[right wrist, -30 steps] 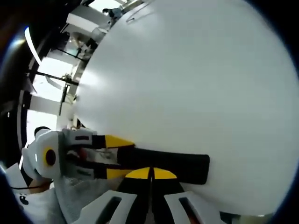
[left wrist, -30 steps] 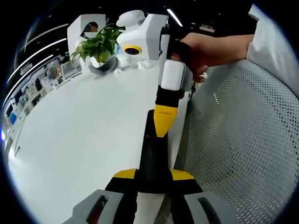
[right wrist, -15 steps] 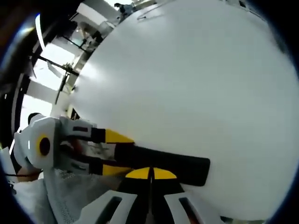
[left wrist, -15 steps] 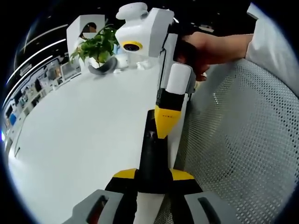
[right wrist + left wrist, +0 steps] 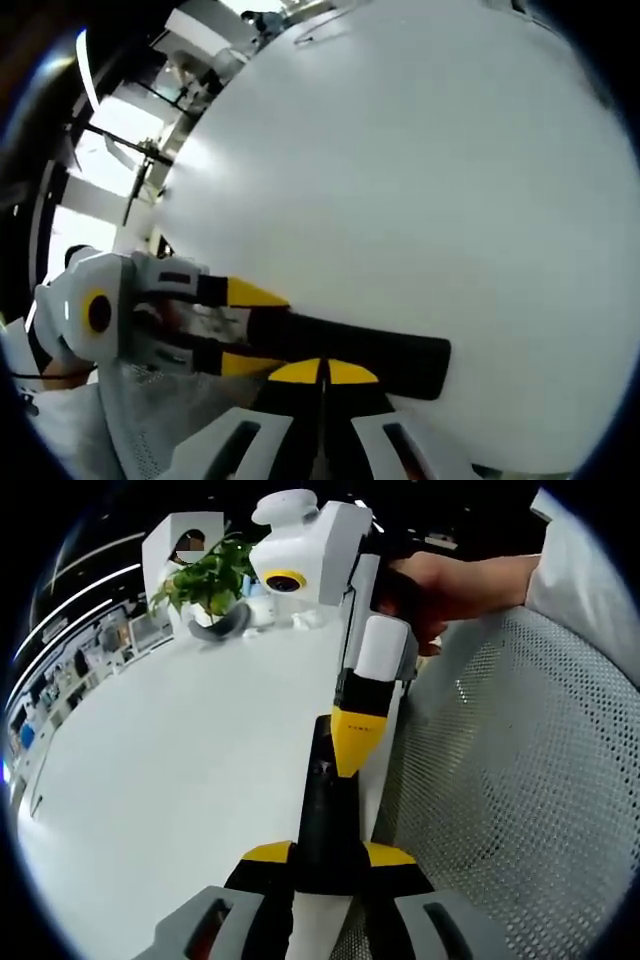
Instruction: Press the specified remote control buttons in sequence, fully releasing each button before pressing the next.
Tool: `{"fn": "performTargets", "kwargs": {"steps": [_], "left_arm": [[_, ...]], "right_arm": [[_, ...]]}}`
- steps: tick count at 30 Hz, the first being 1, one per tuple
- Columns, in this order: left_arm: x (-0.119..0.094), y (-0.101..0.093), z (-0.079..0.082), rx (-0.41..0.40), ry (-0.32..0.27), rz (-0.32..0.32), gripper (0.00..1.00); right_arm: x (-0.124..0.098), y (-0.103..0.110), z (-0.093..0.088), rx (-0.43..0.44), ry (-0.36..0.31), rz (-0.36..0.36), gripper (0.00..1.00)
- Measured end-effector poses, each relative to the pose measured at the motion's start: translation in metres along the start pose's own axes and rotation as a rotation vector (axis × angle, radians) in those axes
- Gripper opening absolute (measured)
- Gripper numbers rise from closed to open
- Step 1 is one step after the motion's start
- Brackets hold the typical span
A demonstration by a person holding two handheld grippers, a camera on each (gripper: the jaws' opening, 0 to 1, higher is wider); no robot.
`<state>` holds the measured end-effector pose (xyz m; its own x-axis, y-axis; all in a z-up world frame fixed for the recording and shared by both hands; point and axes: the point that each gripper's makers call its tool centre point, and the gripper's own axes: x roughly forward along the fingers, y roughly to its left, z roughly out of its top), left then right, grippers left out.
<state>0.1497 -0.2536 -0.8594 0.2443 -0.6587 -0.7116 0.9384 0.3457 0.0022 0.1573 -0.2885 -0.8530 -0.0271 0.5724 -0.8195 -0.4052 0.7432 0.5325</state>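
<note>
**Right gripper's tip comes down onto the remote**

A second ago my right gripper (image 5: 352,748) stood farther along the remote (image 5: 326,825). Now its closed yellow tip sits nearer my left gripper (image 5: 330,875) — touching the black remote — with its white body tilted up.

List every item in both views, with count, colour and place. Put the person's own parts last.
Remote control: one, black, lying along the table's edge, held at one end between the left gripper's jaws.
Table: one, white, under the remote.
Potted plant: one, green leaves in a pale pot, at the table's far end.
Mesh chair: one, grey-white perforated, beside the table.
Left hand-held gripper: yellow tips, clamped on the remote.
Right hand-held gripper: yellow tips together, resting on the remote's top.
Hand: one, gripping the right gripper's handle.
</note>
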Motion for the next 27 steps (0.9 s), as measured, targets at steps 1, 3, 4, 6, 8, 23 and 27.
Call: {"fn": "performTargets", "kwargs": {"steps": [1,3,4,6,8,23,27], "left_arm": [[0.0002,0.0002,-0.0001,0.000,0.000,0.000,0.25],[0.0003,0.0002,-0.0001,0.001,0.000,0.000,0.25],[0.0002,0.0002,-0.0002,0.001,0.000,0.000,0.25],[0.0002,0.0001,0.0000,0.000,0.000,0.000,0.25],[0.0001,0.0000,-0.0001,0.000,0.000,0.000,0.25],[0.0000,0.0004,0.0001,-0.006,-0.007,-0.001,0.25],[0.0003,0.0006,0.0000,-0.006,-0.007,0.000,0.25]], "right_arm": [[-0.0001,0.0000,0.0000,0.002,-0.002,0.003,0.00],[-0.0003,0.0006,-0.0002,0.002,-0.003,0.007,0.00],[-0.0002,0.0009,-0.0003,0.000,-0.002,0.006,0.00],[-0.0001,0.0012,-0.0004,-0.005,0.001,0.003,0.00],[-0.0002,0.0011,-0.0004,0.001,0.002,0.004,0.00],[-0.0006,0.0014,0.0008,0.049,0.012,0.023,0.00],[-0.0039,0.0054,0.0088,0.098,-0.027,0.078,0.00]]}}
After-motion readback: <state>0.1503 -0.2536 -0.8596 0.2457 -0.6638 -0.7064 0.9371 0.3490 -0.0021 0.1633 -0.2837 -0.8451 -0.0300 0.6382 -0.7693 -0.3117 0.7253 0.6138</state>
